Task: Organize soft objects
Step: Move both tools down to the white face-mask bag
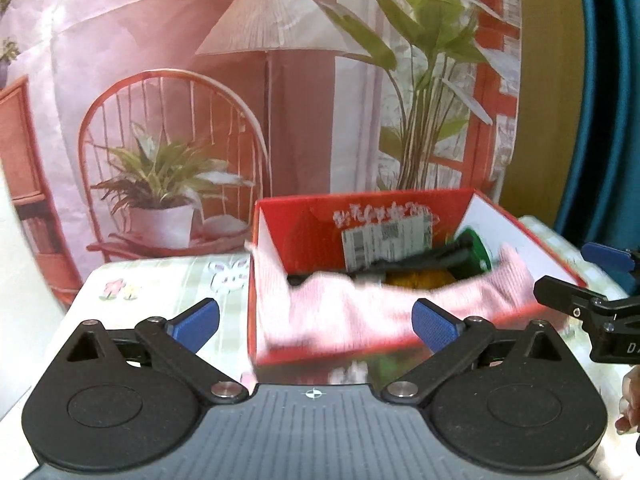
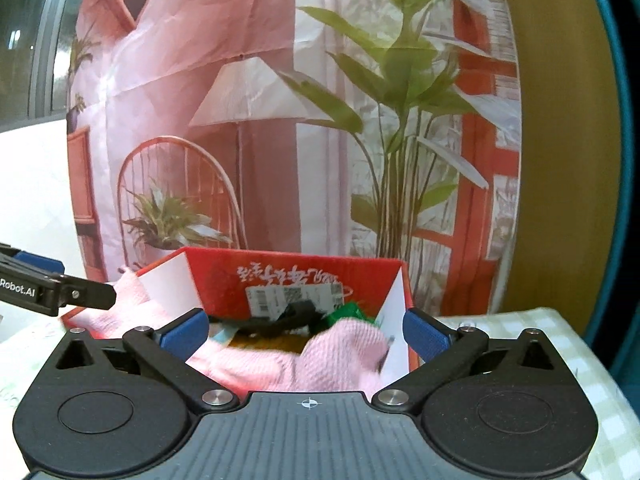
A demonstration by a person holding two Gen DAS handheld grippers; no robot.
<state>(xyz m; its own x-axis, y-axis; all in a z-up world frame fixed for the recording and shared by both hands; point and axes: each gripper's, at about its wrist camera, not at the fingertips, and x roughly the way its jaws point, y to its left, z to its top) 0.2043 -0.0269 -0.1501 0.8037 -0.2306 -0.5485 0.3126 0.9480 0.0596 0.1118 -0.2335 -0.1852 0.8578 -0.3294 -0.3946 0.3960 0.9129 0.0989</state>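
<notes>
From the left wrist, the left gripper [image 1: 316, 322] has its fingers spread wide and empty; the pink cloth [image 1: 344, 312] lies beyond them, draped over the red box [image 1: 280, 224] on the bench [image 1: 160, 280]. From the right wrist, the right gripper [image 2: 306, 334] likewise gapes empty, with the cloth heaped in the box just past its fingers.
</notes>
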